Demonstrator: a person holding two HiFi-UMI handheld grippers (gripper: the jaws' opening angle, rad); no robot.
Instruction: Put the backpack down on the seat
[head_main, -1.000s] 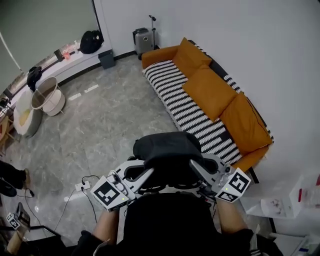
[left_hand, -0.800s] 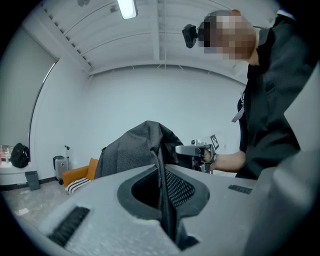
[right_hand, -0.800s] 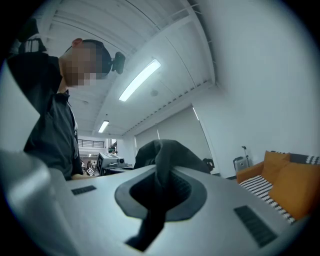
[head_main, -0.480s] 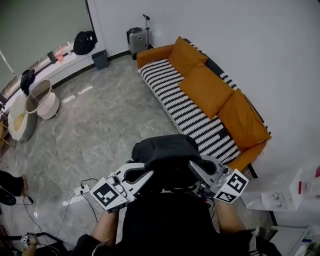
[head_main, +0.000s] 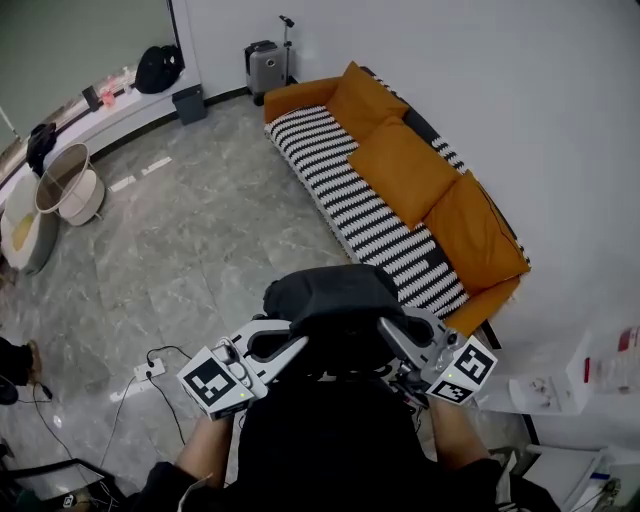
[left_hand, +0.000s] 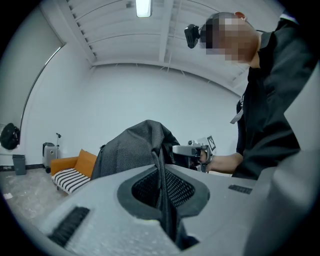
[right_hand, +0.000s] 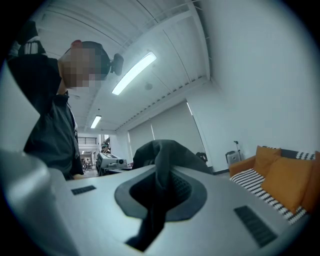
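Backpack (head_main: 330, 295) pinched in left tongs (left_hand: 164, 200), right tongs (right_hand: 156, 200); underside hidden.

Left of the grey suitcase (head_main: 265, 66) stand a dark bin (head_main: 188, 103) and, farther left, perhaps a black bag (head_main: 158, 68).
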